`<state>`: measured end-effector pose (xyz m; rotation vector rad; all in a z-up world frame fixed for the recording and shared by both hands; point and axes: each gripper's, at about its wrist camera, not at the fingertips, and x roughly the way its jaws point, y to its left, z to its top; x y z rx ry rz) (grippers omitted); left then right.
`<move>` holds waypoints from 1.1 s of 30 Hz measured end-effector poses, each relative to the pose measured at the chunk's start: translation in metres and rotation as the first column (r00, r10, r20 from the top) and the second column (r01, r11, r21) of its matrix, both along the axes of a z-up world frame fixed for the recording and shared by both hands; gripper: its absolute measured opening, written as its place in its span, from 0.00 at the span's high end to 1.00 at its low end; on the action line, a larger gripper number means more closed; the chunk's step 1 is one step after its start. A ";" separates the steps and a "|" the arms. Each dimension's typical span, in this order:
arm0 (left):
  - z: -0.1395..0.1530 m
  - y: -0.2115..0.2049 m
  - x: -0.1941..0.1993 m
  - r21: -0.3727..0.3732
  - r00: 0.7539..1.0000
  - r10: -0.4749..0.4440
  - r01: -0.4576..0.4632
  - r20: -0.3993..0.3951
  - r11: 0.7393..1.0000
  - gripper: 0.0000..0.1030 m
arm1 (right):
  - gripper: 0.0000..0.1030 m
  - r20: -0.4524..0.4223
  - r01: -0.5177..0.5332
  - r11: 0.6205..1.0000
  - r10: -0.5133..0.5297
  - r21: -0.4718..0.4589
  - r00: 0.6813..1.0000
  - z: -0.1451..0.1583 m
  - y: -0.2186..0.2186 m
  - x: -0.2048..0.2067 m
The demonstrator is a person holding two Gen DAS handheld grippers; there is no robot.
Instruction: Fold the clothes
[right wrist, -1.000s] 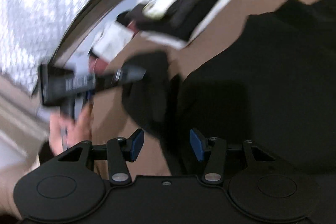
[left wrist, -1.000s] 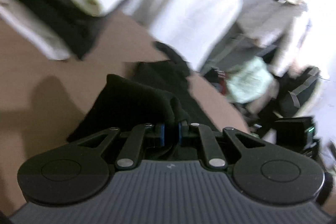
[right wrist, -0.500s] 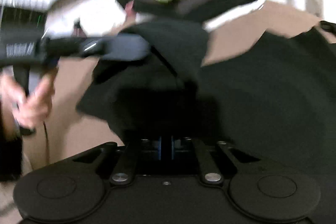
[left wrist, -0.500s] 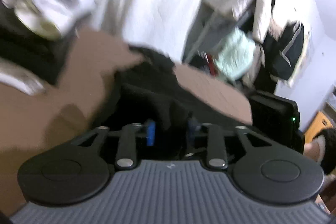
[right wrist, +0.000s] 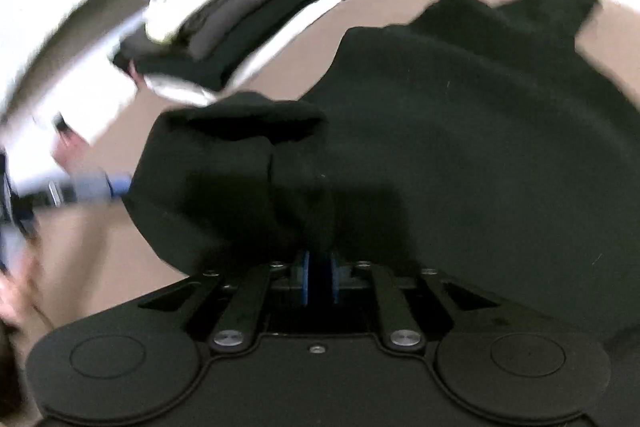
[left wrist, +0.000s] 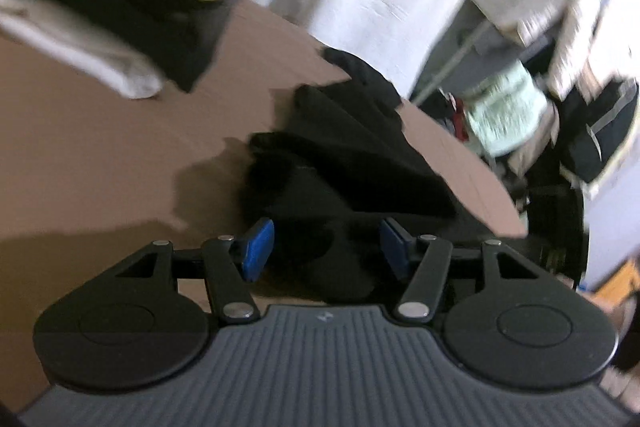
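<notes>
Right wrist view: folded clothes stack (right wrist: 248,11) lies just beyond black garment (right wrist: 460,131).

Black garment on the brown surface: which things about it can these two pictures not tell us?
- Black garment: its type; right wrist view, edges cut it off.
- Fold clamped in the right gripper: layer count; fabric too dark.
- Under the open left gripper: whether cloth touches the pads; left wrist view, blurred.
</notes>
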<state>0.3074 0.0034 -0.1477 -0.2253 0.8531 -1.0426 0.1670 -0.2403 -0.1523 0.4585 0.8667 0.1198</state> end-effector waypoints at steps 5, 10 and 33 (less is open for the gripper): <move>-0.006 -0.002 -0.004 0.013 0.998 0.016 -0.015 -0.058 1.000 0.31 | 0.79 -0.023 0.004 0.993 -0.001 0.121 1.000 -0.008 -0.009 -0.001; -0.029 0.006 0.018 0.080 0.960 0.199 -0.187 -0.196 0.979 0.28 | 0.72 -0.040 0.018 0.984 -0.011 0.177 0.999 -0.017 -0.016 0.014; 0.015 0.048 -0.038 -0.038 0.925 0.300 -0.317 -0.234 0.948 0.91 | 0.93 0.162 -0.077 0.995 0.067 0.061 0.984 0.010 0.041 -0.001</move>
